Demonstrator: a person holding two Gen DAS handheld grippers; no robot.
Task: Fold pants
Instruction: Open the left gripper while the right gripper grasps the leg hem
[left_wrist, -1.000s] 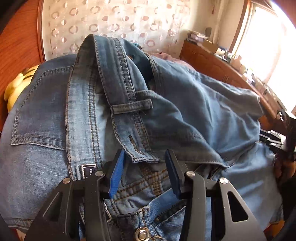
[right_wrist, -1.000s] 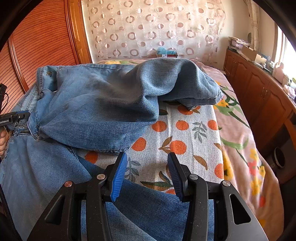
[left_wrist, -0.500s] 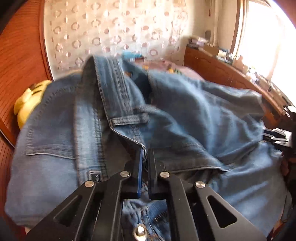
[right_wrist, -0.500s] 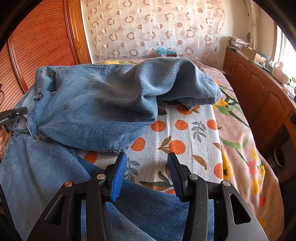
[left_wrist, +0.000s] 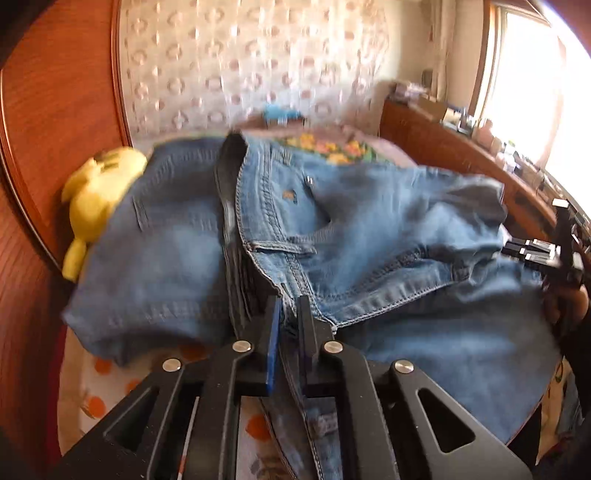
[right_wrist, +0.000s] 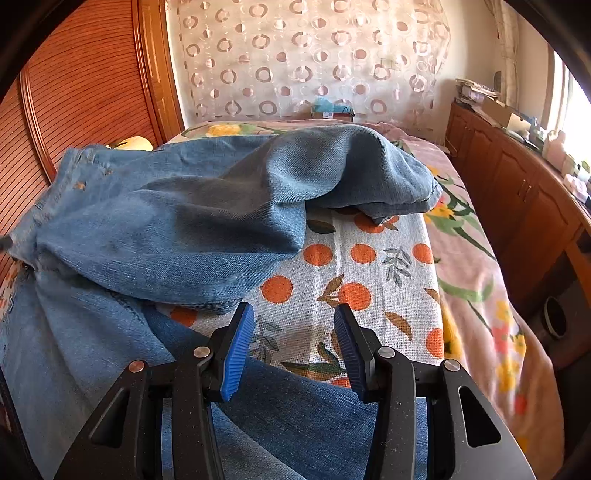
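Blue denim pants (left_wrist: 388, 229) lie crumpled on the bed, waistband towards me in the left wrist view. My left gripper (left_wrist: 287, 306) pinches the waistband edge between its blue pads, the denim drawn taut from it; its jaws are opening slightly. In the right wrist view the pants (right_wrist: 184, 229) spread from the left, with one leg bunched towards the middle. My right gripper (right_wrist: 293, 308) hovers open over the lower leg and the blanket, nothing between its fingers. The right gripper (left_wrist: 535, 251) also shows at the right edge of the left wrist view.
An orange-print blanket (right_wrist: 351, 266) covers the bed over a pink floral sheet (right_wrist: 480, 277). A yellow plush toy (left_wrist: 99, 184) lies by the wooden headboard (right_wrist: 74, 92). Wooden cabinets (right_wrist: 517, 192) line the right side under the window.
My left gripper closed on the waistband edge and drew back with it, pulling the pants' top with it and uncovering blanket beneath it. The right gripper has stayed put.
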